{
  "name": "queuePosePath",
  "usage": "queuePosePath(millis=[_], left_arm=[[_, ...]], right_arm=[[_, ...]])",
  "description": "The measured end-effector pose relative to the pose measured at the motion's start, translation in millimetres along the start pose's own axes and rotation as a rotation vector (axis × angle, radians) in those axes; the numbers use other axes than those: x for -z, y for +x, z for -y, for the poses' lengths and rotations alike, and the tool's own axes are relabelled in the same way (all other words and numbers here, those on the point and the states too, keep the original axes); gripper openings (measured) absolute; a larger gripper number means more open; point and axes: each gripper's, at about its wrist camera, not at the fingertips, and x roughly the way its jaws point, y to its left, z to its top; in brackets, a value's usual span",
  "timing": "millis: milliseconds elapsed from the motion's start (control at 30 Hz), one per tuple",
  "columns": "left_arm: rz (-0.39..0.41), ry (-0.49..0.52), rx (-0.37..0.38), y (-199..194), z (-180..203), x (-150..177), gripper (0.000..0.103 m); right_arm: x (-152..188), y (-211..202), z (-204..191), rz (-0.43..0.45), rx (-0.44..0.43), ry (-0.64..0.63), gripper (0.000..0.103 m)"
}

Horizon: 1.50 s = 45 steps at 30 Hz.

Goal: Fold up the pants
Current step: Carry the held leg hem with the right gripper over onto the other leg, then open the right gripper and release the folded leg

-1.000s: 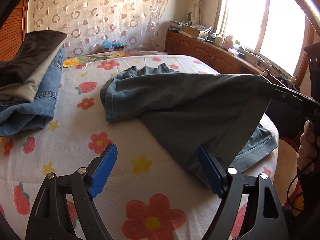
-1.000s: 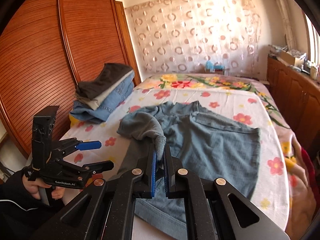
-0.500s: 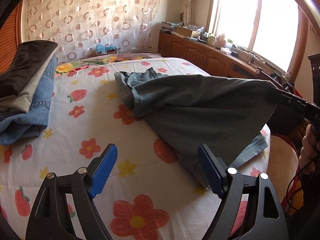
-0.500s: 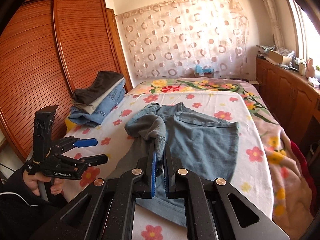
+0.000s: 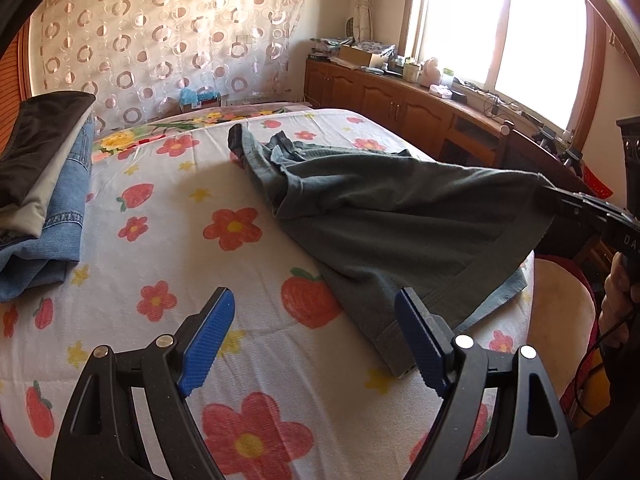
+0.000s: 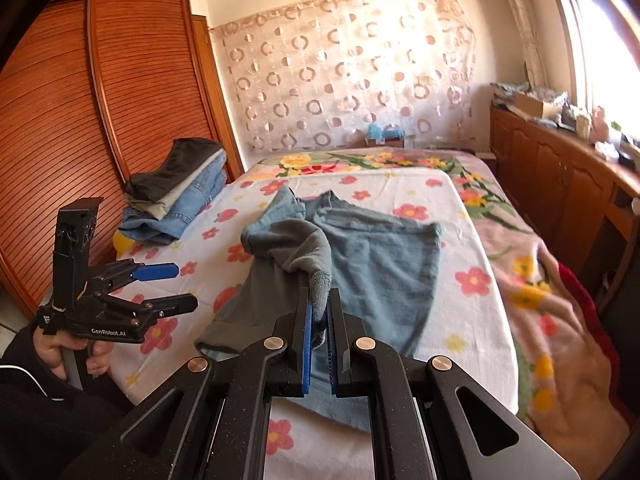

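Pants (image 5: 400, 216), grey-blue, spread on the flowered bed (image 5: 168, 248), toward its window side, one corner lifted off the sheet. Clamped at that raised corner by the right tool (image 6: 319, 344), blue pads closed tight on a bunched tip of cloth. Stretched from the grip back down to the mattress as a taut slanted sheet, lower layer lying flat beneath it. Seen in the left wrist view with the right tool (image 5: 560, 198) at the far right edge, fabric drawn to a point there.

Left tool (image 5: 316, 338) wide open, gripping nothing, hovering low over the near edge of the bed. Hem of the pants just beside its right pad, apparently not between the pads. Same left tool (image 6: 168, 286) visible in the right wrist view, held off the left side of the bed, apart from the cloth.

Stack of folded clothes (image 5: 44, 184) at the left of the bed, well apart from the pants.

Compared with a second ago: waistband end dragged further from the folded stack, more bare sheet showing between the two; right grip unchanged, left pads just as wide.
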Motion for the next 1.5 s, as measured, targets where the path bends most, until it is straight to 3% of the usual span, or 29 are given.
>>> queuePosePath(millis=[433,933,1500], left_arm=[[-0.022,0.046,0.032,16.8,18.8,-11.5,0.083],[-0.082,0.037,0.042,33.9,23.1,-2.9,0.083],[-0.036,0.001,0.021,26.8,14.2,-4.4,0.083]], right_arm=[[7.3,-8.1,9.2,-0.026,0.046,0.032,0.006],[28.0,14.6,23.6,-0.153,0.080,0.074,0.006],[23.8,4.8,33.9,-0.175,0.042,0.059,0.006]])
